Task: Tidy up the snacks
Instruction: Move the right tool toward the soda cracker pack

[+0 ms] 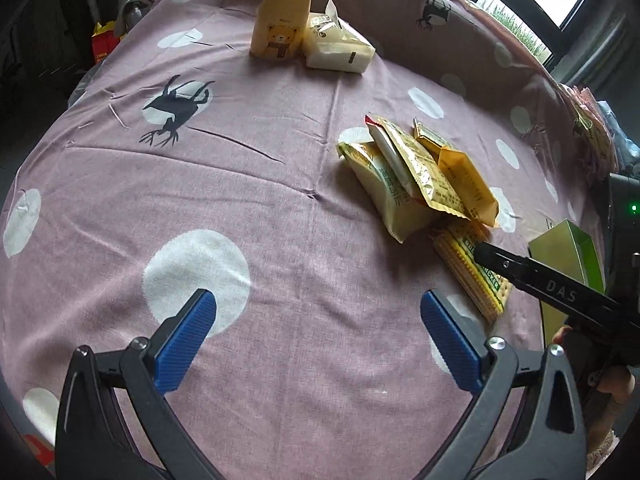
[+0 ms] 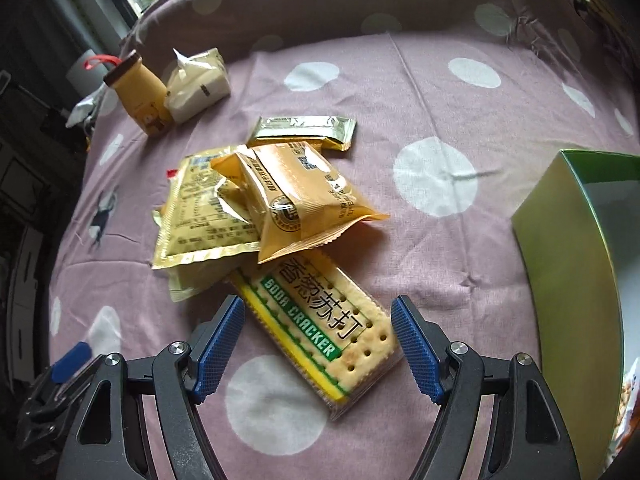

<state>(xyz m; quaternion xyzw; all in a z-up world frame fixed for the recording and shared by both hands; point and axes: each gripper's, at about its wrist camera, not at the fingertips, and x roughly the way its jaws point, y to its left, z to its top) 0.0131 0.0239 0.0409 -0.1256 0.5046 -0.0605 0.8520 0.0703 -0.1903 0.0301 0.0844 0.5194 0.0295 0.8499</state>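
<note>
The surface is covered by a mauve cloth [image 2: 400, 92] with white dots and dark deer prints; whether a bed or a table is under it cannot be told.

In the right wrist view, far on the left stands a yellow bottle [image 2: 138, 94] with a dark cap, upright, and a white packet [image 2: 198, 86] lies touching it on its right side. Nearer the middle is a heap of golden snack packets [image 2: 256, 204], overlapping each other, with one small gold bar packet [image 2: 304, 130] just behind them. A soda cracker pack [image 2: 324, 320] lies flat, its far end under the heap and its near end between the fingers of the right hand-held gripper [image 2: 318, 344]. This gripper is released: the blue pads stand on both sides of the pack and do not touch it. At the right edge stands a green box [image 2: 560, 240], open on top.

The left hand-held gripper [image 1: 318, 328] is also released, wide apart, over bare cloth with nothing between the pads, left of the heap.
</note>
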